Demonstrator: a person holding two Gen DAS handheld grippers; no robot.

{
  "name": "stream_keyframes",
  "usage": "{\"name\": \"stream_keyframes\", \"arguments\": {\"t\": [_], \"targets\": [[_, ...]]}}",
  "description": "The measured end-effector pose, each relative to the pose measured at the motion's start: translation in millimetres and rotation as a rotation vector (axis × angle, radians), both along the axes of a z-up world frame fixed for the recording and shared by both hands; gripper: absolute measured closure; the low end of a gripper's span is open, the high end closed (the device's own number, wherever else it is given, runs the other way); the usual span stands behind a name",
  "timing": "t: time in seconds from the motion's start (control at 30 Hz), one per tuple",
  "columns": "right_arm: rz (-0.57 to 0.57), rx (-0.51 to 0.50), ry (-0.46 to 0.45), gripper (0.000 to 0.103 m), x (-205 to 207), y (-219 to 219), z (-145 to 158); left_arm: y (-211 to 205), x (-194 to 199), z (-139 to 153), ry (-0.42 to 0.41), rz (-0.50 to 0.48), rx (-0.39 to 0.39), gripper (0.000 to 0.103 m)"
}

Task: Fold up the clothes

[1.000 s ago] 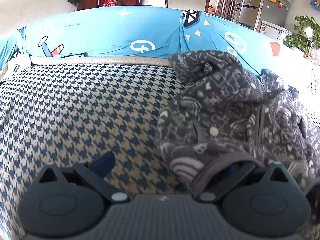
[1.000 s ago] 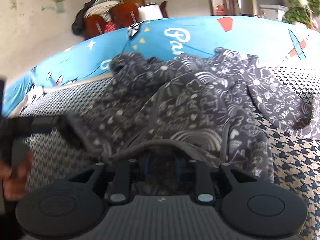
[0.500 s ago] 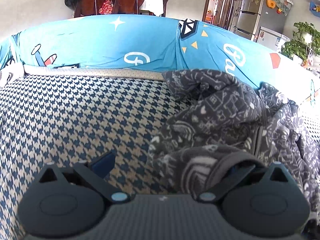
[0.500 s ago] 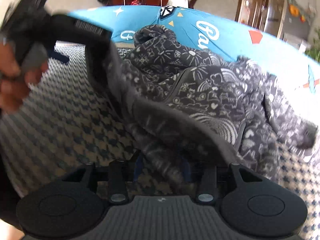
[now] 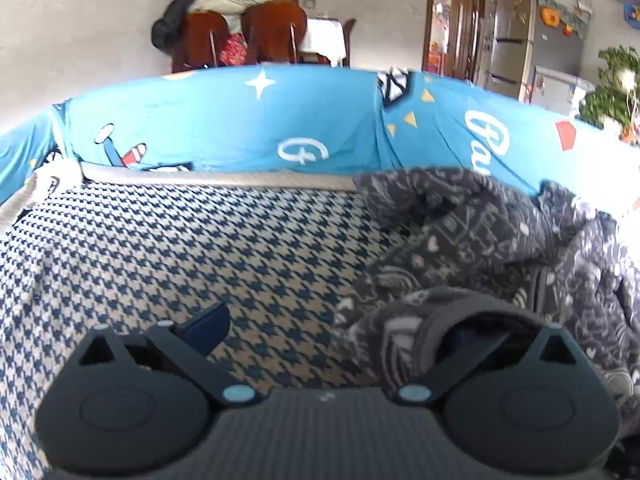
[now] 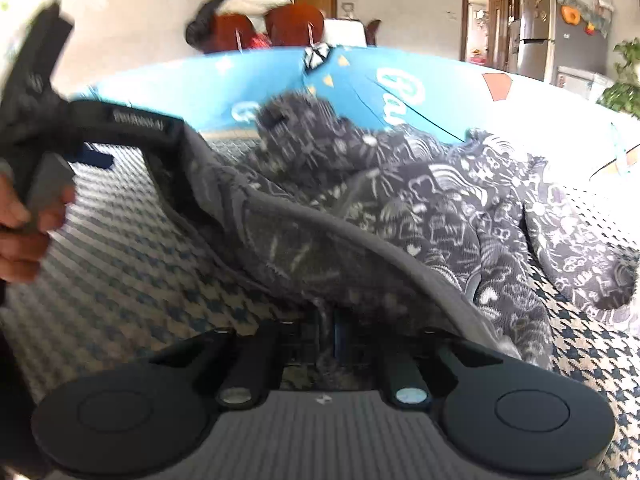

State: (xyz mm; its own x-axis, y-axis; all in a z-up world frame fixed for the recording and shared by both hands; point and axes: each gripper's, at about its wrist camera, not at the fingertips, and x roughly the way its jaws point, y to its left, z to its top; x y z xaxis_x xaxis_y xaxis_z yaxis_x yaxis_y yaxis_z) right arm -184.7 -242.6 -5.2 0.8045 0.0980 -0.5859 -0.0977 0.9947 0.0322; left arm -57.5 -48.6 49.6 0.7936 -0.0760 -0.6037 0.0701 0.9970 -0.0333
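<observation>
A dark grey jacket (image 5: pixel 472 248) with white doodle print lies crumpled on the houndstooth sofa seat (image 5: pixel 192 256), at the right of the left wrist view. My left gripper (image 5: pixel 340 330) is open; its right finger is tucked inside the jacket's grey ribbed hem (image 5: pixel 452 312), its left finger (image 5: pixel 208 322) is bare. In the right wrist view my right gripper (image 6: pixel 326 332) is shut on the hem (image 6: pixel 360 240), which stretches up-left to the left gripper (image 6: pixel 100 124), held by a hand. The rest of the jacket (image 6: pixel 460 200) is heaped behind.
A blue printed cover (image 5: pixel 248 128) drapes the sofa back behind the jacket. Houndstooth seat shows to the left (image 6: pixel 120 260) and at the right (image 6: pixel 588 344). Beyond the sofa stand wooden chairs (image 5: pixel 240 40), a fridge (image 5: pixel 556 40) and a plant (image 5: pixel 616 80).
Both grippers have lifted and pulled apart. The jacket's hem is now drawn taut between them. The right wrist view has swung left, bringing the left gripper and hand into it.
</observation>
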Motion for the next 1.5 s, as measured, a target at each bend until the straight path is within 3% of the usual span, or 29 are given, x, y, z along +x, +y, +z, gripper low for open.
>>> {"name": "stream_keyframes", "arguments": {"t": [0.23,0.47,0.77,1.03,1.23,1.4,1.5], "targets": [[0.069,0.093,-0.043,0.095,-35.7,-18.1,22.4,15.4,-36.8,17.5,-0.036,0.032,0.009,0.000],[0.172,0.056,0.005,0.095,-61.1,-15.6,21.8,29.1,-74.9,27.3,-0.037,0.058,0.012,0.000],[0.242,-0.035,0.125,0.093,-68.7,-0.5,5.1,37.2,-89.8,7.2,0.017,0.024,-0.017,0.000],[0.254,0.006,0.079,0.088,-79.1,9.9,11.6,36.8,-91.5,-8.6,0.029,0.015,-0.003,0.000],[0.318,-0.021,0.066,0.088,-63.8,45.6,6.7,37.1,-91.5,-10.0,0.031,0.008,-0.019,0.000],[0.349,-0.080,0.028,0.070,-45.7,81.4,-2.8,40.6,-91.4,-9.1,0.032,0.009,-0.040,0.000],[0.358,-0.122,0.014,0.069,-34.5,98.5,-8.4,43.0,-91.1,-7.8,0.029,0.010,-0.054,0.000]]}}
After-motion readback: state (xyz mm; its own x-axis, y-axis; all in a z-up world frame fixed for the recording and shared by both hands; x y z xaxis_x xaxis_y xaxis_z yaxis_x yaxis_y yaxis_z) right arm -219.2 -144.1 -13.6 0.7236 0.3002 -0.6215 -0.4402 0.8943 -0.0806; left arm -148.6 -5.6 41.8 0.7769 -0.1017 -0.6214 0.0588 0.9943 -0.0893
